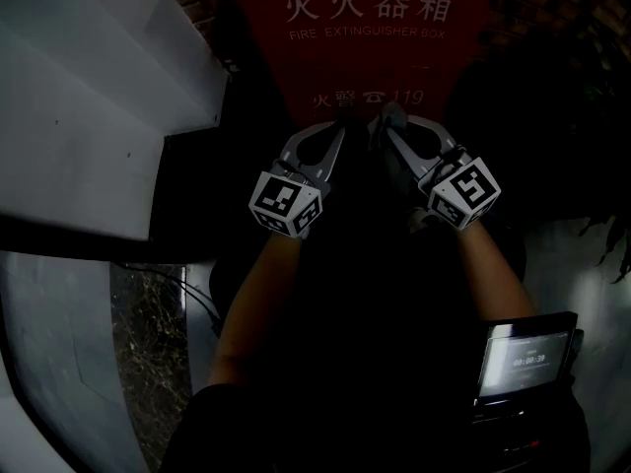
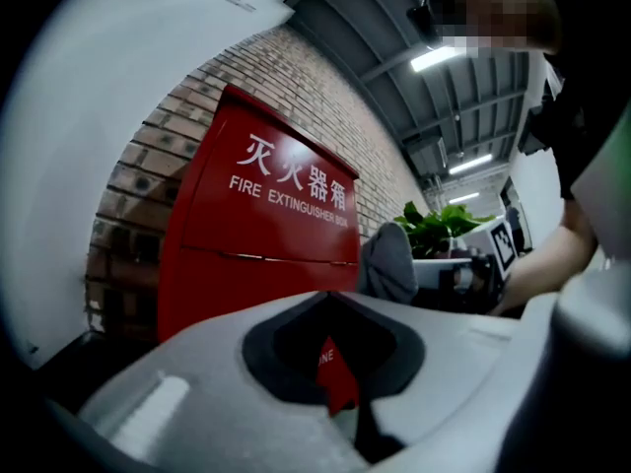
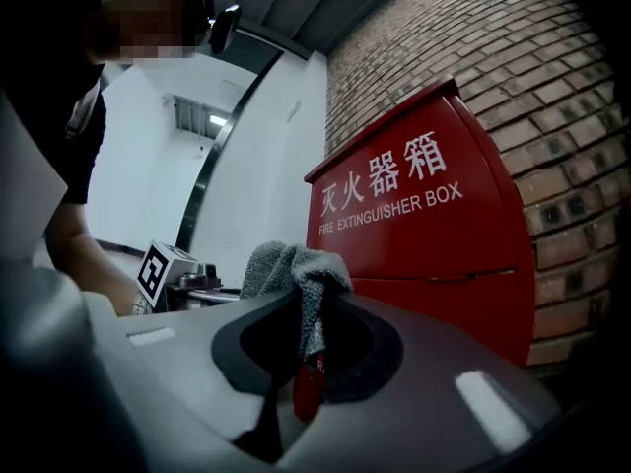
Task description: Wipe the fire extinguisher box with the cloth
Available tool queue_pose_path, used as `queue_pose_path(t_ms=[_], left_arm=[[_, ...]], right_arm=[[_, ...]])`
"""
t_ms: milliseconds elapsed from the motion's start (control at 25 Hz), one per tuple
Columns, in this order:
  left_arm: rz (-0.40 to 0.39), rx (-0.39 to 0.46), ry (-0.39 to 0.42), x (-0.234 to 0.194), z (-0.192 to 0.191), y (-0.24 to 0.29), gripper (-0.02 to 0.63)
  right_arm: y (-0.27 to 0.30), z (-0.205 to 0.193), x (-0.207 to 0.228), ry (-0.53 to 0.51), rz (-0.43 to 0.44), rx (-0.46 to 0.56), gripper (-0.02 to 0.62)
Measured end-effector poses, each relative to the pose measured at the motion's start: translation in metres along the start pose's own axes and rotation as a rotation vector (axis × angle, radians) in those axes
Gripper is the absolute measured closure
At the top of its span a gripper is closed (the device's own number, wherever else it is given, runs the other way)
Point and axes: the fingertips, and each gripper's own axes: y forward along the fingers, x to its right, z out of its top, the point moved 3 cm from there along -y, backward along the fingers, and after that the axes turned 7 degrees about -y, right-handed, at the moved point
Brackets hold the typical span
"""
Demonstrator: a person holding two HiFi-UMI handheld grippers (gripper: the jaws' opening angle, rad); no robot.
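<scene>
The red box point(image 1: 365, 37) stands against the brick wall point(image 3: 552, 97), its white lettering facing the person. Both tools point at its front, side by side and near each other. The right gripper point(image 3: 311, 304) has its jaws clamped on the grey cloth point(image 3: 291, 269), which bunches up above the tips and hangs just in front of the red panel (whether it touches the metal, I cannot tell from here). The left gripper point(image 2: 330, 299) has its jaws together with nothing between them, only a sliver of red showing through the gap behind the tips. A leafy plant point(image 2: 434, 230) sits off beyond the cloth, on the far side from the wall.
</scene>
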Motion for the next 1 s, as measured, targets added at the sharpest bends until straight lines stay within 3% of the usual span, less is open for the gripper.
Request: queue_pose_path(t_ms=[120,280,680,1000], left_arm=[[0.014,0.029,-0.026,0.003,0.001,-0.001,0.604],[0.001,0.019,0.01,0.011,-0.002,-0.001,0.603],[-0.004,-0.004,-0.008,0.018,-0.012,-0.002,0.603],[-0.015,-0.005,-0.004,0.024,-0.015,-0.002,0.604]], right_arm=[[-0.007,-0.004,-0.006,0.001,-0.019,0.011,0.558],[-0.006,0.002,-0.009,-0.018,-0.018,0.048,0.558],[0.0,-0.008,-0.026,-0.022,0.02,0.034,0.558],[-0.003,-0.017,-0.023,-0.004,-0.01,0.006,0.558]])
